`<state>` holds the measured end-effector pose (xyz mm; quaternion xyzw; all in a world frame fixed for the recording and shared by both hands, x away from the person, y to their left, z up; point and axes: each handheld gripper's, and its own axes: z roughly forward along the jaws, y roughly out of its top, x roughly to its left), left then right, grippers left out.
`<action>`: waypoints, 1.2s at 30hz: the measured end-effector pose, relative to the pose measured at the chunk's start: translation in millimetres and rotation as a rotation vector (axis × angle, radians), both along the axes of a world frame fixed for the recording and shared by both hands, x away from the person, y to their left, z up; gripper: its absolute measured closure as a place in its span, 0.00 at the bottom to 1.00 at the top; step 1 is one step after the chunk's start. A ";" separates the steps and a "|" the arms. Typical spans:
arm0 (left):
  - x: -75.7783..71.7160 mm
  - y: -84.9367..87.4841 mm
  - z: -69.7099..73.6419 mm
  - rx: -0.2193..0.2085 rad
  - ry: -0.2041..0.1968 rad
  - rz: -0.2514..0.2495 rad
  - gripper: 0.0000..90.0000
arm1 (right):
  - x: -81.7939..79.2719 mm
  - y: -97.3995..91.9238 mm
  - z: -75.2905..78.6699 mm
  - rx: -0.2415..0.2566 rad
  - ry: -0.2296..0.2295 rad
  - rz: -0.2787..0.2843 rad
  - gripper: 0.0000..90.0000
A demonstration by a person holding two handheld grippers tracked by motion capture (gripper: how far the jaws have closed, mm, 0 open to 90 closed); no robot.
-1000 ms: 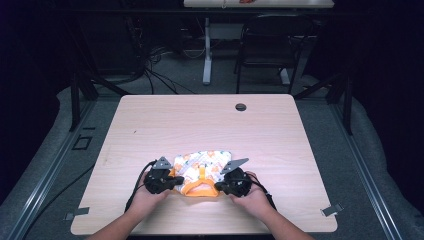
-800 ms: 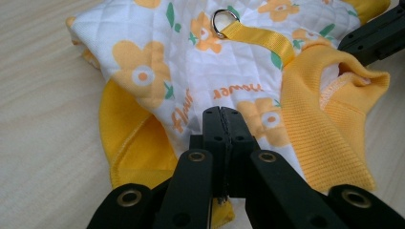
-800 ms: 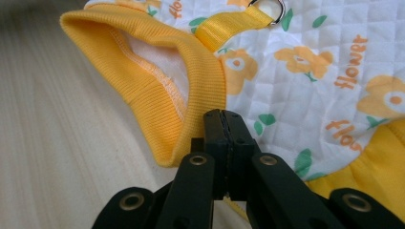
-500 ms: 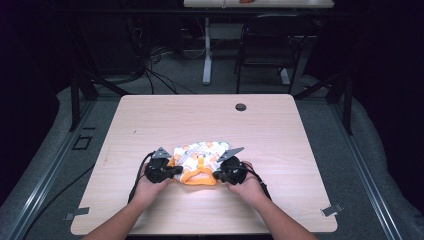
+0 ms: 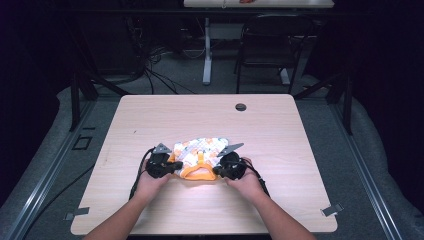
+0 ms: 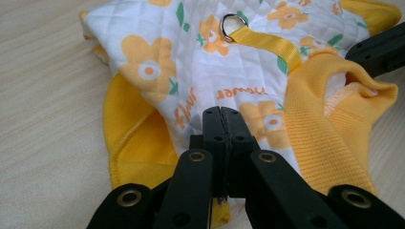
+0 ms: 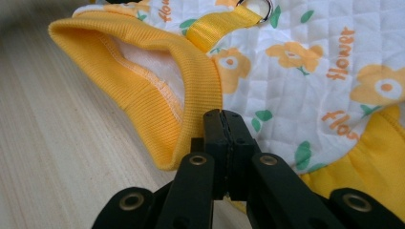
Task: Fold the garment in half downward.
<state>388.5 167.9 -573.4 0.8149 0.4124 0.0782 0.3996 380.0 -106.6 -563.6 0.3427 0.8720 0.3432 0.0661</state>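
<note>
— Quilted white cloth with orange flowers and yellow ribbed trim: that's the small garment (image 5: pixel 200 157) I'm working, lying on the near middle of the table (image 5: pixel 300 150). My left gripper (image 6: pixel 222 125) has its jaws pressed together on the near left edge of it, and my right gripper (image 7: pixel 223 128) is pinched the same way on the near right edge, by the ribbed opening.

— How far along are you?

— I'd judge about midway through a fold. Both near corners are gripped and the piece is bunched, not laid flat; the strap with the metal ring (image 6: pixel 232 27) lies on top. Carrying the held edge across and smoothing it down are left. From the high view I can't quite tell whether the edge is lifted off the wood.

— And around you?

— Pale wood-grain tabletop, a round grommet (image 5: pixel 241 107) at the far side. Beyond it a dim room, a dark chair (image 5: pixel 265 55), cables on grey floor.
</note>
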 end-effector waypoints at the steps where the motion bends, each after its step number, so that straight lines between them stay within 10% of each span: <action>1: 1.0 0.3 -0.1 -0.002 -0.003 0.001 1.00 | 0.9 0.2 0.0 0.003 0.002 0.001 1.00; 21: -2.0 -1.1 7.6 -0.002 0.013 0.008 1.00 | -2.5 2.0 9.5 0.014 -0.013 0.003 0.98; 36: -19.8 1.8 41.8 -0.021 -0.046 -0.050 1.00 | -19.6 -9.0 39.9 0.040 -0.072 0.018 0.96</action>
